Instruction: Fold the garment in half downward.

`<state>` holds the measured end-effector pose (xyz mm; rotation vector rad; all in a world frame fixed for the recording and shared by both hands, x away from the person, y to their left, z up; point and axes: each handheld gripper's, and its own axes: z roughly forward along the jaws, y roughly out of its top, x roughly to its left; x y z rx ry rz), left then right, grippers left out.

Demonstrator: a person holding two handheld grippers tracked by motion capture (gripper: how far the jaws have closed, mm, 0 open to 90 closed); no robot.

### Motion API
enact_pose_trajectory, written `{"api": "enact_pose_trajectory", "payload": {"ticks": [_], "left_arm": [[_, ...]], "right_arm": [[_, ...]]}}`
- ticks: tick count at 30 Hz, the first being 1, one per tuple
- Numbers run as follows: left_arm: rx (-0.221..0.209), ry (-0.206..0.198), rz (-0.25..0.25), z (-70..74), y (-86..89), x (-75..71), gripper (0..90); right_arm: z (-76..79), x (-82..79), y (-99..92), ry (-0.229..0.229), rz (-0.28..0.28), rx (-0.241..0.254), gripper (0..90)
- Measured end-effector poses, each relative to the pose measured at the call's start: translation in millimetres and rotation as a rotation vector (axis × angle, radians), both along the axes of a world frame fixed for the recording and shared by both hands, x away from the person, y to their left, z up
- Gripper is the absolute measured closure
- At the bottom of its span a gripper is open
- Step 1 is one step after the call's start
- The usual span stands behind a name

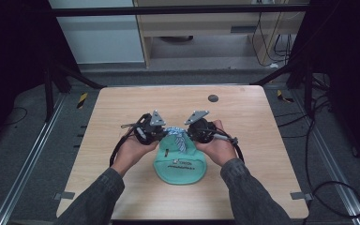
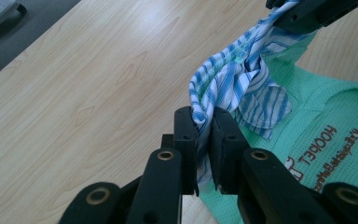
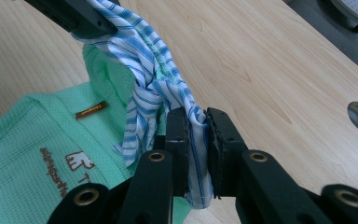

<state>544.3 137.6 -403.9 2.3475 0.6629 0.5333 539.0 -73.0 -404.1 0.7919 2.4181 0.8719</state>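
Fingers point(image 2: 189, 135) inward — pinching striped cloth point(image 2: 235, 81)

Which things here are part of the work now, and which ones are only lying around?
Part of the work:
- striped cloth, pinched at both ends
- green pouch that the cloth is attached to
- left tool, shut on the cloth
- right tool, shut on the cloth

Only lying around:
- round dark hole in the table
- cables on the floor
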Motion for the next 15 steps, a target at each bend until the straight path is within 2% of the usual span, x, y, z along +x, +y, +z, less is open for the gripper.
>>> {"api": "enact_pose_trajectory", "payload": {"ticks": [15], "left_arm": [[-0.01, 0.006, 0.006, -6.5, 1.8, -5.8, 79.6]], "right_arm": [[-8.2, -5.8, 1.5, 0.01, 0.002, 0.005, 78.2]]}}
